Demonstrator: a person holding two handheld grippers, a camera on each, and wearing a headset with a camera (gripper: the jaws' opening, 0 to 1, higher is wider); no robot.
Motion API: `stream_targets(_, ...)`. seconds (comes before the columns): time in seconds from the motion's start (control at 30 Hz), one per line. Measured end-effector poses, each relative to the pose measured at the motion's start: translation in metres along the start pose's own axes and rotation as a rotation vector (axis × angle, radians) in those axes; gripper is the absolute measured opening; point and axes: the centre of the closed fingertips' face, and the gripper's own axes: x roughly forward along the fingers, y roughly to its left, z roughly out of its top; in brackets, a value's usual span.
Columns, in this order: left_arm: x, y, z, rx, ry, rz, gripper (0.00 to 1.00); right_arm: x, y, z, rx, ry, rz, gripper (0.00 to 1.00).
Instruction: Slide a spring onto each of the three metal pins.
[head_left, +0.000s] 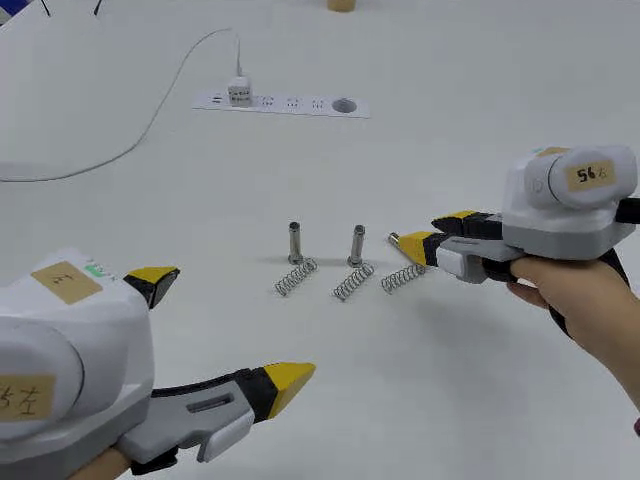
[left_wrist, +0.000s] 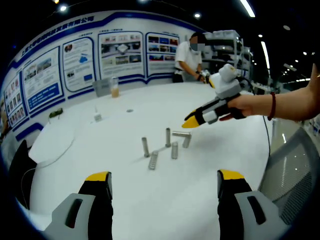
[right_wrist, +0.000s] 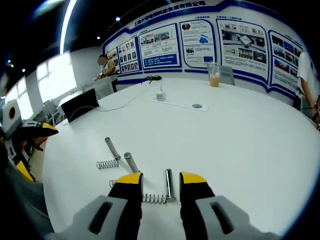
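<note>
Currently no spring sits on any pin, so you are at the opening step. Nearest you, the left gripper (head_left: 222, 325) hangs low over the white table (head_left: 450, 400), jaws spread wide, nothing in them. Further out, three springs lie flat in a row: left spring (head_left: 296, 277), middle spring (head_left: 353, 281), right spring (head_left: 403, 277). Just behind the first two stand the left pin (head_left: 295, 242) and the middle pin (head_left: 357, 245), both upright and bare. The third pin (right_wrist: 169, 186) lies on its side at the right end, running lengthwise between the jaws of the right gripper (right_wrist: 161, 179). Those jaws are only partly open, with a gap showing on each side of the pin, so it looks straddled, not clamped; whether a pad brushes it, you cannot tell. The right spring lies crosswise just under the tips. Likely next: close gently on that pin and stand it up; it is round and may roll away. Far back, well apart, a power strip (head_left: 285, 103) with a charger plugged in.
</note>
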Motion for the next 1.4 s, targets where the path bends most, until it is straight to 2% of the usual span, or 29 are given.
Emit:
stream_targets(0.93, 0.004, -0.002, -0.004, 0.017, 0.004, -0.018, 0.87, 0.049, -0.007, -0.018, -0.006, 0.090, -0.013, 0.14)
stream_targets(1.23, 0.003, -0.003, -0.005, 0.022, 0.009, -0.023, 0.87, 0.054, -0.009, -0.024, -0.029, 0.134, -0.026, 0.11)
stream_targets(1.4, 0.003, -0.002, -0.005, 0.021, 0.008, -0.022, 0.87, 0.054, -0.009, -0.025, -0.041, 0.137, -0.019, 0.09)
